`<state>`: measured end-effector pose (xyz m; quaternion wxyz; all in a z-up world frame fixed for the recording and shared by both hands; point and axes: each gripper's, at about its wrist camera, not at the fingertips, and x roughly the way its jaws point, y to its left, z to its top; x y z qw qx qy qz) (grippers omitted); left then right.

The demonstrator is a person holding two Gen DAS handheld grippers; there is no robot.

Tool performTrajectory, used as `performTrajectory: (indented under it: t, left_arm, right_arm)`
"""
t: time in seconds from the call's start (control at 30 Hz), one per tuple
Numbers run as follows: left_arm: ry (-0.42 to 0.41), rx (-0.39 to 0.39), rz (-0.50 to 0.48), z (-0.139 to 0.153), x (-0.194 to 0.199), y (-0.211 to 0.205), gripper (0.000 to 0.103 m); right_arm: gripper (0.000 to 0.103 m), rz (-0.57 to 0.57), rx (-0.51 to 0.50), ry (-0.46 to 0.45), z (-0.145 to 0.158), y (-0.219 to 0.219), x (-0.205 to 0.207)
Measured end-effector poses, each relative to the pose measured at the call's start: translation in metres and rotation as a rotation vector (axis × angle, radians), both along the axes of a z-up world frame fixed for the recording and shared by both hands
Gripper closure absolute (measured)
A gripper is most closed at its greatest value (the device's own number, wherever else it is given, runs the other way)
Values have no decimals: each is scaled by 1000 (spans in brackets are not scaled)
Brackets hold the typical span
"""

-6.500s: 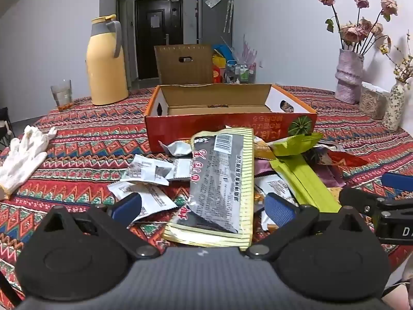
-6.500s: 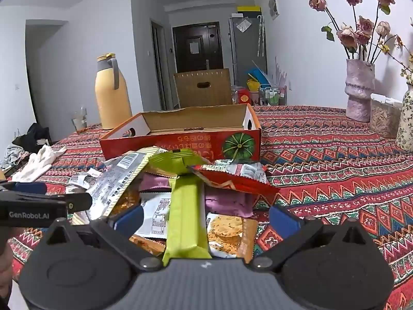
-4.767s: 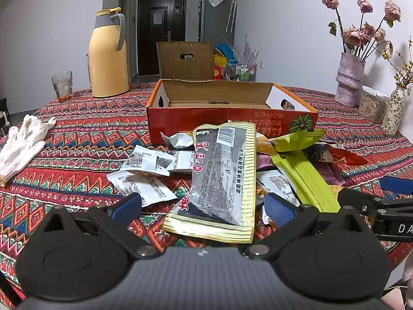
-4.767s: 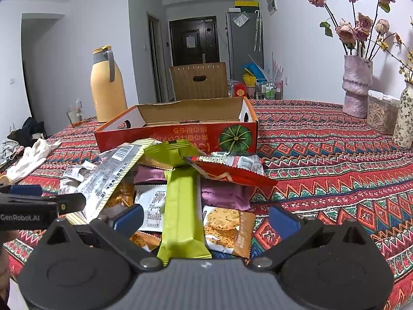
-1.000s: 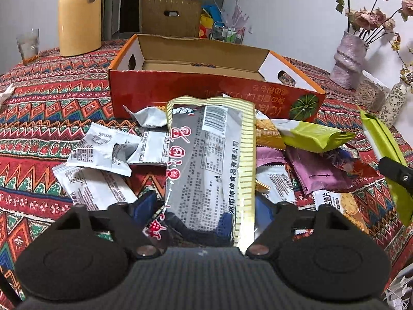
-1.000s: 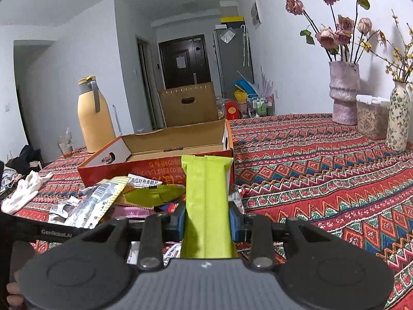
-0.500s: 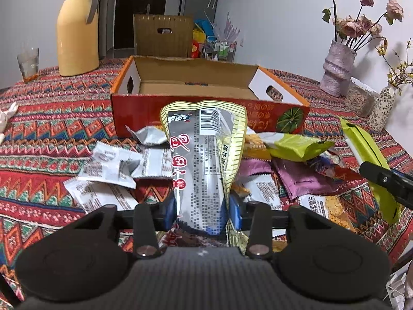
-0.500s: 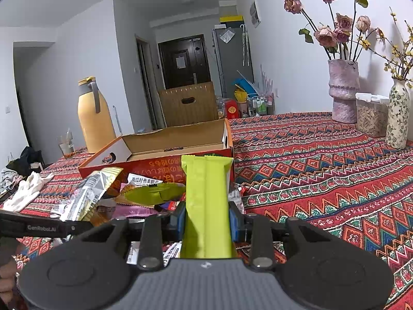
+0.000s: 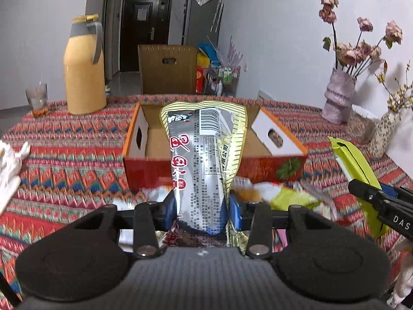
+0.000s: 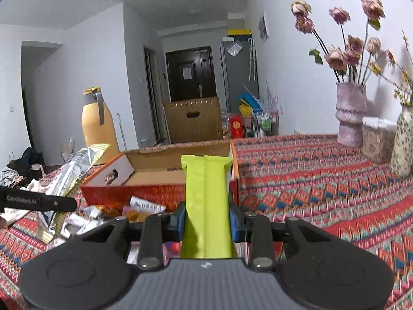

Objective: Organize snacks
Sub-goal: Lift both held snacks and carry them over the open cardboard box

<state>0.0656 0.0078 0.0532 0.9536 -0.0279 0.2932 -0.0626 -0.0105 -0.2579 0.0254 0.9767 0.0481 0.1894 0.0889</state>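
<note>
One white-walled room holds a round bench point(image 9: 77, 155) under a red zigzag-patterned cloth, a dark door at the far end. On its far left stands a tall yellow thermos jug point(image 9: 84, 69); mid-bench sits an open red-and-orange cardboard box point(image 9: 144, 170). Raised before the box, the left hand-held gripper point(image 9: 203, 209) is clamped on a long silver-and-gold foil snack packet point(image 9: 204, 160). At the right, the right hand-held gripper point(image 10: 206, 219) pinches a lime-green wrapped snack bar point(image 10: 206, 193).

Both wrist views look forward, close over table; share red box point(image 9: 144, 170) point(image 10: 155, 193).
</note>
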Motion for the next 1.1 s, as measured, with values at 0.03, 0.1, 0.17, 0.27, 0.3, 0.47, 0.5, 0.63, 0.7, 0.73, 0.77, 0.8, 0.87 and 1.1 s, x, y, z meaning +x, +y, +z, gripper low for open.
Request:
performTrajectory:
  t: [0.03,0.1,0.17,0.27,0.3,0.47,0.5,0.63,0.7,0.73,0.77,0.8,0.87,1.1]
  left_arm:
    - [-9,0,2,5,4,-1,62]
    - [-28,1,12,16,12,-2,62]
    - [-49,2,23,26,21,-4,62]
    - [-72,1,43,38,38,-6,62]
    - [-76,-1,50,42,44,-6,62]
    - [-74,-11,76,50,81,-9,62]
    - [-74,-12,81,51,89,-9,62]
    - [-58,-22,107,48,121,-9,62]
    - [-44,-23,121,43,135,-9,62]
    - [-37,-25,128,39,142,-8,62]
    - [-32,-24,134,35,148,-8,62]
    - [-26,-21,142,31,155,-7,62]
    - [-14,-25,153,23,166,-5,62]
    - [36,-34,181,-8,191,0,62]
  right_arm:
    - [72,1,-3,-9,4,0,4]
    - [72,4,-8,-29,13,2,14]
    - [72,11,-8,-41,22,3,27]
    - [71,26,-2,-46,34,4,48]
    - [71,30,-3,-45,36,5,55]
    - [71,36,-20,-43,48,13,95]
    - [71,39,-24,-39,49,15,105]
    - [71,43,-43,-15,49,22,141]
    - [71,46,-55,6,45,27,159]
    - [71,46,-59,21,42,29,169]
    - [72,47,-61,33,40,31,178]
    - [71,47,-65,46,36,32,187]
    - [72,48,-71,68,29,35,201]
    - [71,58,-86,125,3,39,230]
